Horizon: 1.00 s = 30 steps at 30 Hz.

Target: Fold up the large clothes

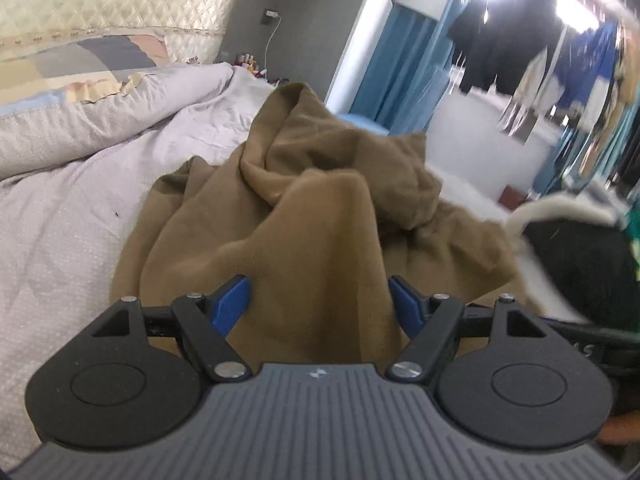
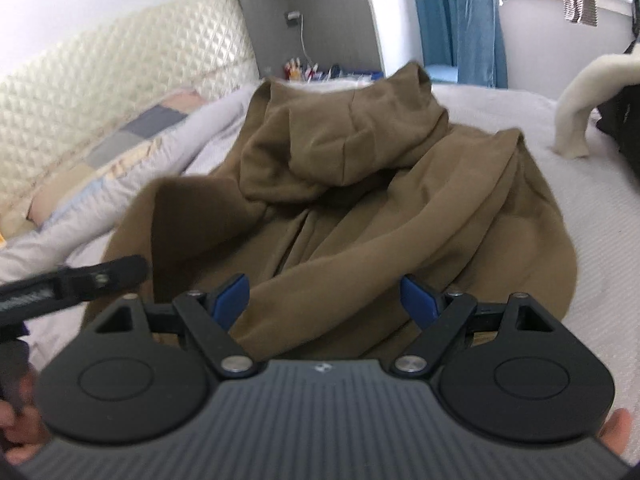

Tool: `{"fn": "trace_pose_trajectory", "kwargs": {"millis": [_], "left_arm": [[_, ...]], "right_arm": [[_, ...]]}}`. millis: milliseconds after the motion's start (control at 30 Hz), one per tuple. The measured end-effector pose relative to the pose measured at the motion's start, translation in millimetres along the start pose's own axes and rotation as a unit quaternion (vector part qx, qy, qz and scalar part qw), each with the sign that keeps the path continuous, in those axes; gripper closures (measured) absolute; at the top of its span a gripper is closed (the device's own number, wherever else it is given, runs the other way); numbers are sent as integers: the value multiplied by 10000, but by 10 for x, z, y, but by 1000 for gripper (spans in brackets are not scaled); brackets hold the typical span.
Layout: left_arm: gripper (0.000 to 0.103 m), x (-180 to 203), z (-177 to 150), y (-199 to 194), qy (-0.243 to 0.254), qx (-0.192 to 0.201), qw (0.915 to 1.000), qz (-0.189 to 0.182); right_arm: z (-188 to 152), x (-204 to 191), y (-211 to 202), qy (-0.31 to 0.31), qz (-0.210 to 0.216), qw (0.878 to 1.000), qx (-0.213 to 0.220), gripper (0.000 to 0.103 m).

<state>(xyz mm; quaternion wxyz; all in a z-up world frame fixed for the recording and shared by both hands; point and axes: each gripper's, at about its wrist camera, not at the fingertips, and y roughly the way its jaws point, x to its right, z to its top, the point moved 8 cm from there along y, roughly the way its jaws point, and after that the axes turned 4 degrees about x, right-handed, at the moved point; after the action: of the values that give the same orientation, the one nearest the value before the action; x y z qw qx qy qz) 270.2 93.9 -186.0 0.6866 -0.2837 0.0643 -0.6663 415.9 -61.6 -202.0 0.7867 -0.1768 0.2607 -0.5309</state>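
The left gripper [image 1: 319,300] stood with its blue pads wide apart and nothing pinched between them, poised just above the near edge of the brown hoodie [image 1: 320,216]; the right gripper [image 2: 326,300] likewise hung with its jaws spread and empty over the same garment's near side. The hoodie [image 2: 340,200] lay crumpled in a heap on the bed [image 2: 500,112], its hood [image 2: 348,132] bunched toward the far side and its body rumpled in thick folds. By my reading the step in hand was the first reach, before any spreading or folding. The next move seemed to call for each gripper to pinch an edge or corner and draw the cloth flat across the sheet [image 1: 60,220]
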Motion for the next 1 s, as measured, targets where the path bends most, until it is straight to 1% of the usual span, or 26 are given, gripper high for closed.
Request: {"fn": "trace_pose_trajectory", "kwargs": {"millis": [67,100,133,167,200,233,300,333,367,433,567,600,633,667,733,833,900,967,1000], "left_arm": [[25,39,-46,111,270,-8,9992,279],[31,44,-51,150,366,3,9986,392],[42,31,-43,172,414,46,9978,518],[50,8,-29,181,430,80,9971,624],[65,-24,-18,188,437,93,9965,700],[74,-61,-1,192,424,101,9964,728],[80,-131,52,181,383,64,9965,738],[82,-179,94,159,226,53,9974,680],[83,-245,165,129,43,60,9980,632],[86,-397,343,53,-138,176,9974,679],[88,-838,842,32,-397,337,9947,888],[89,-953,981,57,-358,380,9937,993],[89,-1089,1128,114,-282,385,9925,1123],[89,-1243,1267,212,-257,304,9917,1219],[89,-1551,1499,410,-344,126,9894,1407],[89,-1906,1795,674,-125,26,9815,1909],[89,-2124,1928,871,-200,-67,9745,2235],[88,-2327,1994,1106,-105,-228,9644,2634],[88,-2419,1999,1224,-135,-333,9596,2790]], "right_arm": [[-75,-5,85,195,172,9994,-243,19],[-105,4,126,313,214,9987,-348,19],[-132,9,158,426,249,9979,-426,19],[-155,26,184,588,318,9965,-498,19],[-167,27,206,688,347,9956,-531,19],[-177,38,213,755,359,9950,-553,19],[-190,38,211,801,359,9946,-559,19],[-195,28,207,798,355,9946,-552,19],[-195,29,207,788,343,9948,-547,18],[-201,10,193,775,342,9950,-527,18],[-206,18,173,753,380,9952,-504,17],[-202,24,175,758,400,9951,-496,17],[-196,33,181,760,409,9950,-492,17],[-195,39,187,763,419,9950,-494,17],[-193,40,187,758,441,9949,-488,17],[-196,48,177,770,503,9948,-440,17],[-199,65,166,794,555,9945,-409,17],[-199,64,165,767,568,9948,-358,17],[-189,60,168,739,581,9951,-320,17]]}}
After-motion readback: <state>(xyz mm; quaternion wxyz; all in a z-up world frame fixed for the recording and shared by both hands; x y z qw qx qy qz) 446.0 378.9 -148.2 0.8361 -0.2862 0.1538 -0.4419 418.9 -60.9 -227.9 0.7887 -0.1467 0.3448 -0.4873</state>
